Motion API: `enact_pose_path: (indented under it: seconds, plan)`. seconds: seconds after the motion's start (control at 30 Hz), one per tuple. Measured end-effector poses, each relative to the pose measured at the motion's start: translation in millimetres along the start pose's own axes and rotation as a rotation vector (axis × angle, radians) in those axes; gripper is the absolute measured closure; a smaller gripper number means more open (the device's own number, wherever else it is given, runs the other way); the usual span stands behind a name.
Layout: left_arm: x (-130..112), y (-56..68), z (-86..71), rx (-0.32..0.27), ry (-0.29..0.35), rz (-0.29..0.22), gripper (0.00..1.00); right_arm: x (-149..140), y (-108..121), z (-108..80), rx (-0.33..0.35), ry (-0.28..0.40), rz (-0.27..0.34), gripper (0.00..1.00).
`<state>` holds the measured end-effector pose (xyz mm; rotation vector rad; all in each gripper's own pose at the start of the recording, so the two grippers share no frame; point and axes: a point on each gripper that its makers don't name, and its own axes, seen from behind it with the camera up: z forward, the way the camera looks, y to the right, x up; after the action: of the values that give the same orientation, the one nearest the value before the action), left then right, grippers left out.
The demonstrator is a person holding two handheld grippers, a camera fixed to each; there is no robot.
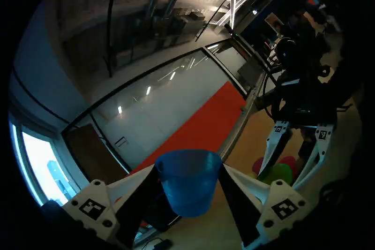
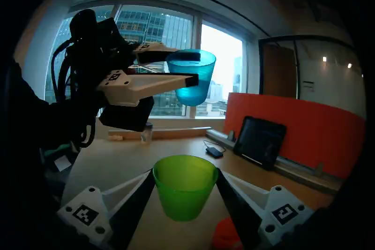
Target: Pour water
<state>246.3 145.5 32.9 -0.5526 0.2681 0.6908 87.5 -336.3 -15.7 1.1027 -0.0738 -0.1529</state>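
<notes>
Left gripper (image 1: 188,171) clamped on blue cup (image 1: 189,193), upright, higher than and beyond green cup (image 2: 183,196); right gripper (image 2: 185,176) clamped on green cup.

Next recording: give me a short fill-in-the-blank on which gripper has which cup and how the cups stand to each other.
1. The left gripper is shut on the ____ cup.
2. The right gripper is shut on the ____ cup.
3. In the right gripper view, the blue cup hangs ____ than the green cup.
4. A dark tablet stands propped on the table before the ____ partition.

Missing words: blue; green; higher; orange.
</notes>
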Motion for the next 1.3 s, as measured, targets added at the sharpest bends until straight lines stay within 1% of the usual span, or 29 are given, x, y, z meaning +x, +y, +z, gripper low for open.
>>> enact_pose_path:
  seconds: [0.3, 0.67, 0.9, 1.07, 1.3]
  plan:
    - [7, -1.5, -0.6, 0.017, 0.003, 0.086, 0.13, -2, -2, 1.7, 0.007, -0.001, 0.002, 0.06]
    - [12, -7.2, 2.2, 0.033, 0.014, 0.160, 0.13, -3, -2, 1.1, 0.007, -0.003, 0.002, 0.07]
    - [14, -5.3, 5.0, 0.032, 0.017, 0.218, 0.13, -5, -3, 1.5, 0.010, -0.003, 0.005, 0.06]
    - [17, -3.4, 6.7, 0.031, 0.017, 0.249, 0.13, -5, -2, 2.2, 0.009, -0.005, 0.004, 0.07]
    - [21, -4.3, 7.7, 0.036, 0.019, 0.293, 0.13, -5, -2, 2.2, 0.008, -0.004, 0.004, 0.07]
